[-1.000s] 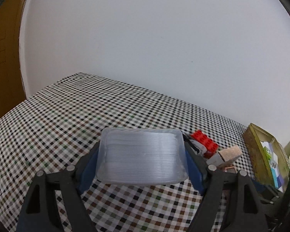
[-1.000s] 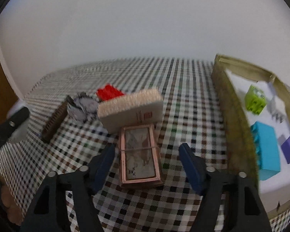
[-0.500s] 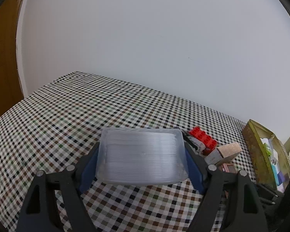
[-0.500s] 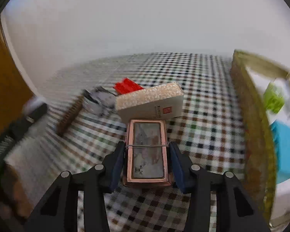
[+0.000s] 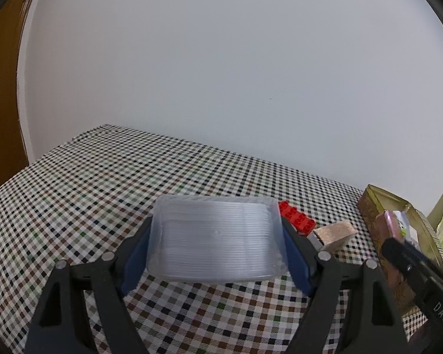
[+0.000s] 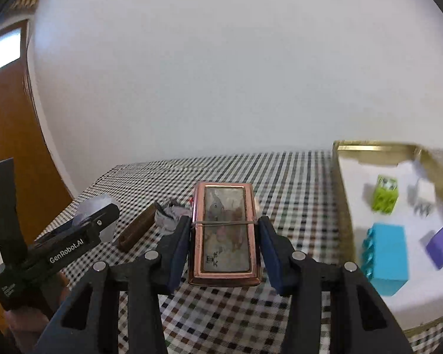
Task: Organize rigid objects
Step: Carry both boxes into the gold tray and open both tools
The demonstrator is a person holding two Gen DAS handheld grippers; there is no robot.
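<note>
Clearly the right gripper is clamped on the copper-framed box, its blue pads pressing the two long sides, so the flat picture face stays up and the box stays level above the checkered tablecloth. I think it is held like this so it can go straight into the gold-rimmed tray just to the right.

Beside it, the left gripper is closed on the clear plastic container, jaws set wide because the container is wide; whether it rests on the cloth or is a little above it I cannot tell. It looks empty.

The tray already holds a cyan brick, a purple block, a lime brick and a small white piece, blurred.

Farther on the cloth, outside any container, lie a red brick, a tan box, a dark brown bar and a crumpled grey thing.
</note>
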